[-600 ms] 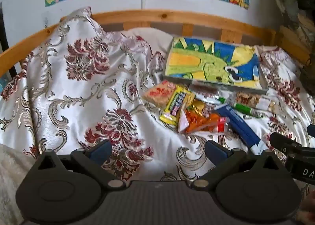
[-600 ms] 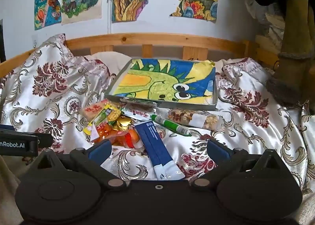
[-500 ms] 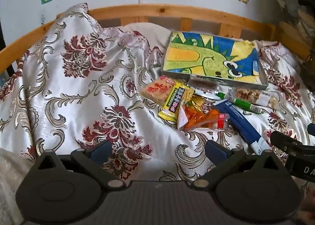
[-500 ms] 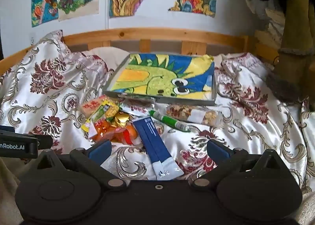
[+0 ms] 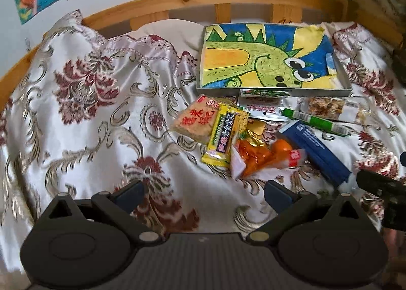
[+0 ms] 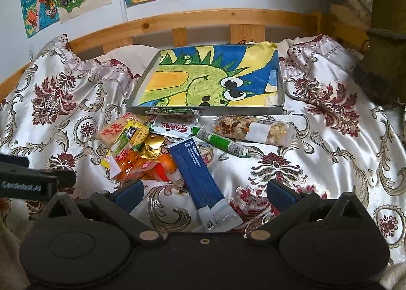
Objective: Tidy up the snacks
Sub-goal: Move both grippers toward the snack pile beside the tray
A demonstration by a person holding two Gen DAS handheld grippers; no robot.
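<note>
Several snacks [image 6: 162, 148] lie heaped on the bedspread [image 5: 101, 117], just in front of the tray [image 6: 203, 112], which is bare but for its dragon drawing; a small packet leans on its near wall. Wide cloth lies free to the left of the heap, a narrower stretch to its right, and the wooden rail [image 6: 203, 17] bounds the far side. Compared with half a second ago, both views sit closer to the heap. The left gripper [image 5: 203, 192] and right gripper [image 6: 203, 192] gape fully, empty, above the cloth.
</note>
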